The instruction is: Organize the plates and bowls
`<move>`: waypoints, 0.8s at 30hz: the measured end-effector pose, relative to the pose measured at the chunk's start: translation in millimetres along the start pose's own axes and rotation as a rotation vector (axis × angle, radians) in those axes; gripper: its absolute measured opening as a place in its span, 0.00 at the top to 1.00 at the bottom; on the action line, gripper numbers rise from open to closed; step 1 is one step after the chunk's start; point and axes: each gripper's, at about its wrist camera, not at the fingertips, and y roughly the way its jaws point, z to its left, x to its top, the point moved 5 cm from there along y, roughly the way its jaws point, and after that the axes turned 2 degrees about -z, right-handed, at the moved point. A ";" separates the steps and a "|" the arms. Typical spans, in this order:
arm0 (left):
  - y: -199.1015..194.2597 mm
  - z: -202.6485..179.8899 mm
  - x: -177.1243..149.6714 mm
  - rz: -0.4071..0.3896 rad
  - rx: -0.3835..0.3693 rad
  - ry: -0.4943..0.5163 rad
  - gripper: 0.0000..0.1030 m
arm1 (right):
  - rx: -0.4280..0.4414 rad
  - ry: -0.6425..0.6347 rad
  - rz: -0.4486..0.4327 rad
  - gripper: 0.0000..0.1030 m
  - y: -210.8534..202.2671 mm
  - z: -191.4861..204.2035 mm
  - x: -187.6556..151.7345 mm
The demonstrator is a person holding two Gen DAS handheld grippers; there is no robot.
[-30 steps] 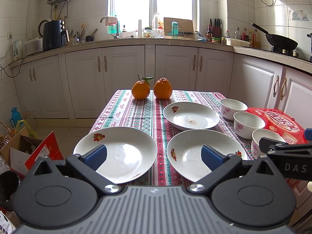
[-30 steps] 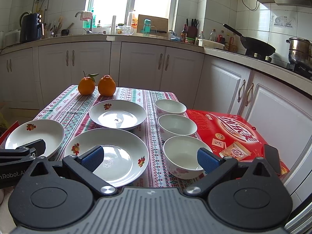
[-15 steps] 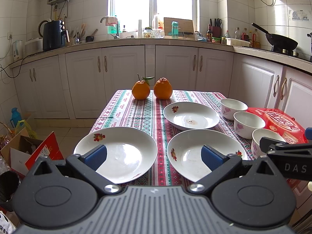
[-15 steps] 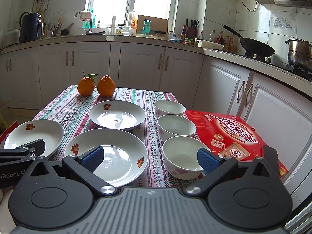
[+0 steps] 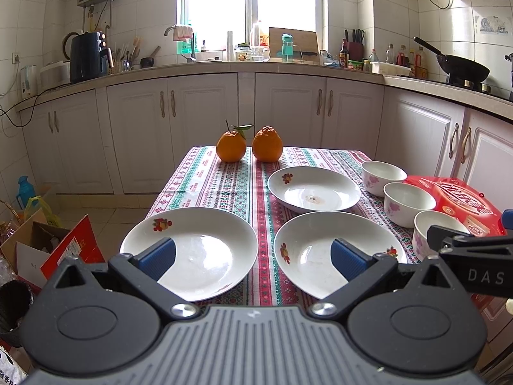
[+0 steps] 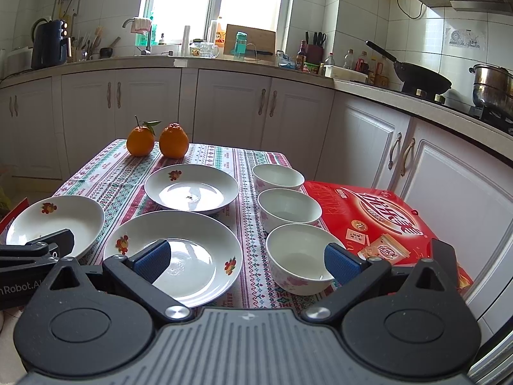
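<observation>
Plainly, the left gripper (image 5: 253, 255) and the right gripper (image 6: 245, 258) both hover at the near edge of the bench (image 5: 224, 186) with jaws spread wide, holding nothing. Ahead of the left jaws sit the near-left plate (image 5: 205, 240) and the near-middle plate (image 5: 307, 243), with the far plate (image 5: 314, 187) beyond; ahead of the right jaws three bowls stand in a row, the near bowl (image 6: 298, 253), middle bowl (image 6: 288, 207) and far bowl (image 6: 277, 176), beside a red box (image 6: 378, 215). Two oranges (image 5: 248, 146) sit side by side at the far end of the patterned cloth.
</observation>
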 end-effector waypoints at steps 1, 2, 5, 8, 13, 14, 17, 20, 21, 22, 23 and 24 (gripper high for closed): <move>-0.2 0.4 0.4 0.001 0.000 0.000 0.01 | 0.000 0.000 0.000 0.00 0.0 -0.1 0.1; -0.2 0.4 0.5 0.001 0.000 -0.001 0.01 | 0.000 0.000 -0.001 0.00 0.0 -0.3 0.1; -0.1 0.2 0.4 0.002 0.000 0.000 0.01 | -0.003 -0.003 -0.001 0.00 -0.2 0.8 0.4; 0.7 0.4 -0.5 0.003 -0.002 -0.002 0.01 | -0.004 -0.005 -0.002 0.00 -0.4 1.2 0.5; 3.6 1.3 -1.9 0.003 0.001 0.000 0.01 | -0.006 -0.009 -0.002 0.00 0.7 2.6 1.1; 4.0 1.4 -2.3 0.003 0.001 0.000 0.01 | -0.006 -0.010 -0.002 0.00 1.2 2.6 1.3; 4.5 2.6 -0.5 0.004 0.003 0.001 0.01 | -0.005 -0.013 -0.002 0.00 1.9 4.4 1.6; 5.6 2.8 -0.5 0.006 0.003 -0.001 0.01 | -0.004 -0.016 -0.002 0.00 3.1 5.7 2.3; 5.9 3.1 -0.1 0.006 0.004 -0.001 0.01 | -0.002 -0.017 -0.001 0.00 3.7 6.0 2.6; 5.5 3.1 0.2 0.005 0.004 0.000 0.01 | 0.000 -0.018 0.001 0.00 4.7 6.6 3.1; 6.0 3.3 0.1 0.006 0.005 0.002 0.01 | 0.002 -0.019 0.002 0.00 5.5 7.1 3.3; 6.7 3.3 0.9 0.007 0.005 0.003 0.01 | 0.004 -0.020 0.004 0.00 6.6 7.8 3.7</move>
